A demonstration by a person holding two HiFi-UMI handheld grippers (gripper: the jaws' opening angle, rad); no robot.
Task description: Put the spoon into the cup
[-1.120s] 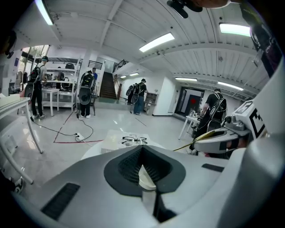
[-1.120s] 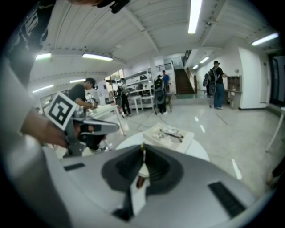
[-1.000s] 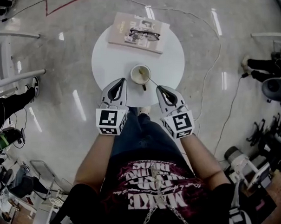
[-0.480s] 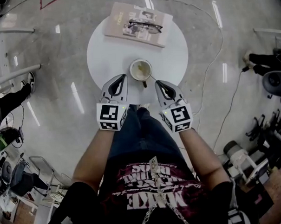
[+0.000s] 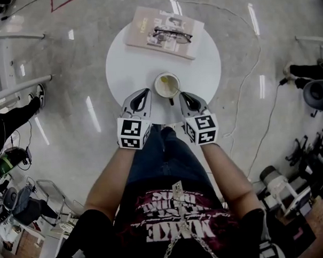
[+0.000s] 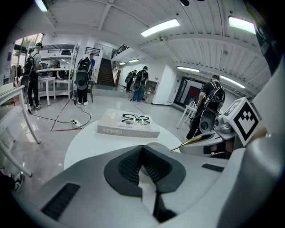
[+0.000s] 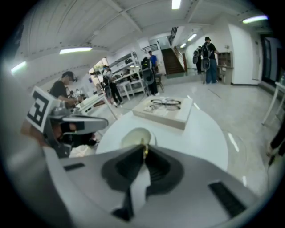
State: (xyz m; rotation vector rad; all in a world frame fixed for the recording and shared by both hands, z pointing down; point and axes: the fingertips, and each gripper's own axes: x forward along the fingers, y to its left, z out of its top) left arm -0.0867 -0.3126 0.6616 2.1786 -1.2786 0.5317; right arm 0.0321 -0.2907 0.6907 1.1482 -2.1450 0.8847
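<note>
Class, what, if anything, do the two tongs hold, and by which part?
The right tongs grip a gold spoon by its handle; the left tongs hold nothing.

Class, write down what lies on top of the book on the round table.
A pair of black-framed glasses lies on the book; the patch of cover beneath them is hidden.

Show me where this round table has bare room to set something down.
The table is bare on its left, between the book and the left gripper, and on its right, between the book and the right gripper. The near edge is crowded: cup, spoon and both grippers cluster there.
</note>
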